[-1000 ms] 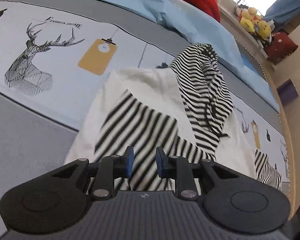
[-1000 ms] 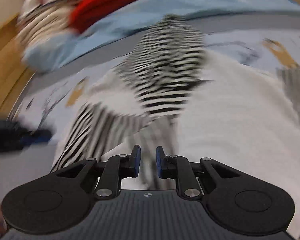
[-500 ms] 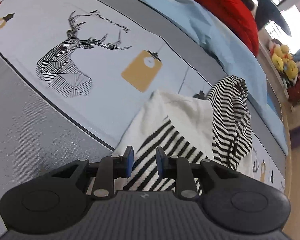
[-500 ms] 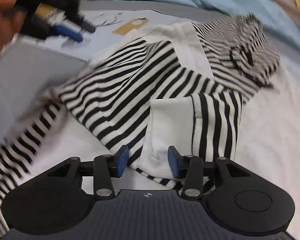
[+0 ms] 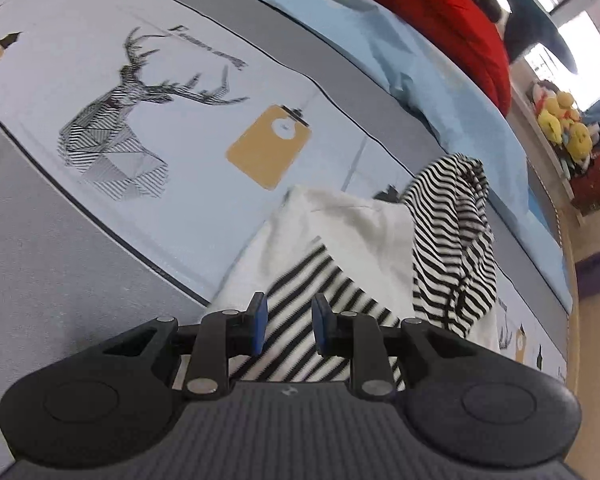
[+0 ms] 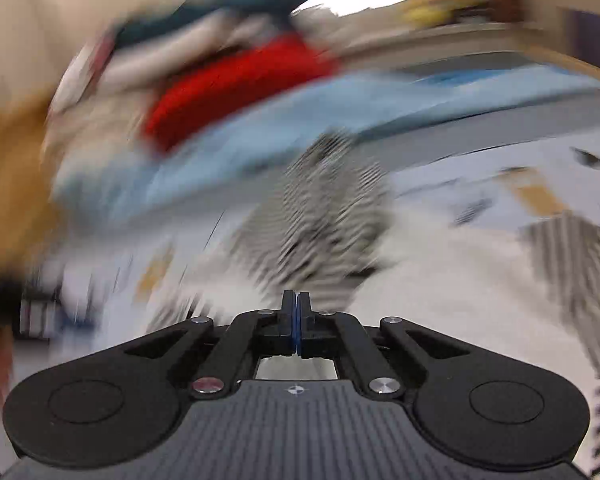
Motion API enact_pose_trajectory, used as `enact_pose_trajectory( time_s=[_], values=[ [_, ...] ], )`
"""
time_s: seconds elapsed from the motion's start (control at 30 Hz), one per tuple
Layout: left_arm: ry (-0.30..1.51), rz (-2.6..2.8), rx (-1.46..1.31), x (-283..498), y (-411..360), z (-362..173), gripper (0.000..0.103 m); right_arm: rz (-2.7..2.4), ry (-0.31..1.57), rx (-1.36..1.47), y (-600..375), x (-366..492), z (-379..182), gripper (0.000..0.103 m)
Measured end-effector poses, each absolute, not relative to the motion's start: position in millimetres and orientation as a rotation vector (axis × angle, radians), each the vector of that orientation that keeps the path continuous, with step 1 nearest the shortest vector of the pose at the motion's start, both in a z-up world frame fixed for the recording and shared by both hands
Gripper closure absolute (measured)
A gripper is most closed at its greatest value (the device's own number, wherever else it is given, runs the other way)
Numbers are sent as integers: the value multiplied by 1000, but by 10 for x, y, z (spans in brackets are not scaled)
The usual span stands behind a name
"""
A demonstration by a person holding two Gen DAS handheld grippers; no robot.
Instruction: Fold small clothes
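A small white hoodie [image 5: 340,216] with black-and-white striped sleeves and hood lies on the bed. Its striped hood [image 5: 456,240] is bunched at the right, and a striped sleeve [image 5: 300,336] is folded across the white body. My left gripper [image 5: 287,326] is open and empty, hovering just above that sleeve. The right wrist view is heavily blurred by motion. My right gripper [image 6: 296,326] has its pads pressed together with nothing visible between them. The striped hood [image 6: 324,208] shows ahead of it and the white body [image 6: 440,280] to its right.
The bed cover [image 5: 160,128] is pale blue and grey with a deer print and yellow tags. A light blue blanket [image 5: 400,60] and a red cushion [image 5: 428,4] lie at the far side. Stuffed toys [image 5: 560,124] sit on a shelf at the right, beyond the bed's edge.
My right gripper has closed from open and swung away from the folded sleeve toward the hood, fast enough to blur the view. My left gripper has stayed open and hardly moved.
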State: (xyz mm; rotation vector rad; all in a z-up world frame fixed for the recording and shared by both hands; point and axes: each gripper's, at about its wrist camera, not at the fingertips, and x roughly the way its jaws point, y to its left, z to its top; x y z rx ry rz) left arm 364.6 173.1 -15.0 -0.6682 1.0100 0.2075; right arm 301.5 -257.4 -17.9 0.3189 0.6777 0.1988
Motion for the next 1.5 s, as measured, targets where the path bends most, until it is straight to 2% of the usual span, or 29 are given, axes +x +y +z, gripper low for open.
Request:
enact_pose_trajectory(
  time_s=[0.1,0.13,0.2,0.27,0.3,0.33,0.63,0.77,0.8,0.87,0.9,0.93,1.27,1.4,1.5],
  values=[
    [1015,191,-654,3649,1641,-160,78,145,728,355,-2852,3066,-260,103],
    [1018,189,-651,3649,1619,-169,78,163,755,336,-2839,3069,-309,99],
    [1022,195,-653,3647,1612,-188,78,214,784,266,-2698,3027,-376,98],
    [1023,203,-661,3645,1620,-200,78,337,831,157,-2417,2974,-434,88],
    [1024,206,-664,3645,1627,-206,78,384,842,110,-2269,2936,-461,75],
    [1024,208,-666,3646,1631,-207,78,408,843,58,-2121,2893,-486,67],
    [1016,218,-692,3652,1767,-176,78,520,974,-204,-1355,2785,-907,63],
    [1013,214,-703,3656,1818,-165,78,519,980,-310,-1248,2743,-1038,63],
    [1012,213,-704,3655,1824,-161,78,524,977,-332,-1224,2741,-1048,66],
    [1010,212,-702,3656,1833,-151,78,526,970,-343,-1238,2724,-1015,85],
    [1008,213,-703,3654,1837,-147,78,517,966,-324,-1268,2737,-982,93],
    [1007,214,-703,3652,1839,-143,78,492,953,-288,-1323,2761,-924,95],
    [1011,198,-682,3670,1731,-143,78,119,567,256,-2738,2912,-19,96],
    [1021,185,-665,3702,1652,-173,78,-47,553,332,-3182,2843,-83,96],
    [1029,178,-654,3722,1587,-202,78,-91,677,355,-3313,2895,-257,96]
  ],
)
